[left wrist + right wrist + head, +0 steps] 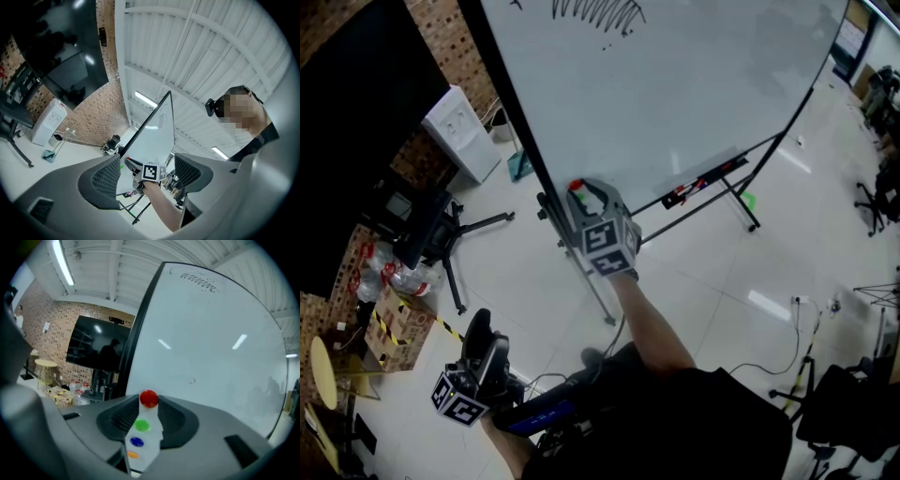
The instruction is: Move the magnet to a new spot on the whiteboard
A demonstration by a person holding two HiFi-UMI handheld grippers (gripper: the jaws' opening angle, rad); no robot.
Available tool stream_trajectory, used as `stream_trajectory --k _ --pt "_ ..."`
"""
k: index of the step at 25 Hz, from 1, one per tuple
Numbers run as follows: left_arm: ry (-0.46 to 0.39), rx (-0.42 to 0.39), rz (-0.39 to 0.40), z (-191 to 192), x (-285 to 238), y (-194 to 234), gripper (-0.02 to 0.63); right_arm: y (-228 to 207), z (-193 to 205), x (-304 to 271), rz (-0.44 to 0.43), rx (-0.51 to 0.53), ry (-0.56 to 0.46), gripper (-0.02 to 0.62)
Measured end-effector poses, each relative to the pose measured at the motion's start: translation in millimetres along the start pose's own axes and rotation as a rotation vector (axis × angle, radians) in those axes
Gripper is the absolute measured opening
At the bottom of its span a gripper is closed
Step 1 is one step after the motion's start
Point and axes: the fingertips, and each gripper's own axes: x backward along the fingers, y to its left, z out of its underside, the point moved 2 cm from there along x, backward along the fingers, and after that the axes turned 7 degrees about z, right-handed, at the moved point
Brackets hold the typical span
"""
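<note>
A black chair (pixel 422 230) stands near a white cabinet (pixel 461 131).

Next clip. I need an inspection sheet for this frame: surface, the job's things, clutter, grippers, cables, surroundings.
Surface: whiteboard on a stand, mostly blank, with a scribble near its top edge.
Job's things: white magnet strip carrying red, green, blue and orange dots, held near the board's lower left edge; contact with the board cannot be told.
Clutter: markers on the tray below the board.
Grippers: right gripper raised, jaws shut on the magnet strip; left gripper held low, jaws apart, nothing between them.
Cables: one cable lies on the floor at right.
Surroundings: brick wall, dark screen, office chair, cardboard box.
</note>
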Motion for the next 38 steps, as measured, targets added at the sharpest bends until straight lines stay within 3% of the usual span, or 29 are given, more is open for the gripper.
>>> stream_trajectory --k 8,13,16,18,25,32,38 --pt "0.049 0.077 0.088 15 -16 5 0.354 -27 19 78 -0.065 -0.226 -0.014 0.156" --pt "0.104 0.144 0.177 35 -33 5 0.354 -50 21 148 -0.225 -0.572 -0.117 0.155" --pt "0.112 0.138 0.21 39 -42 -5 0.354 -69 13 180 -0.309 -0.765 -0.209 0.155" --pt "0.112 0.118 0.22 41 -47 -15 0.354 -78 3 195 -0.366 -0.837 -0.281 0.153" --pt "0.054 0.03 0.162 64 -67 -62 0.354 -113 -17 238 -0.578 -0.912 -0.426 0.15" --pt "0.044 0.015 0.104 136 -114 -130 0.354 -197 15 298 -0.634 -0.934 -0.445 0.15" --pt "0.017 0.0 -0.006 187 -115 -174 0.354 -215 30 331 -0.78 -0.968 -0.43 0.15"
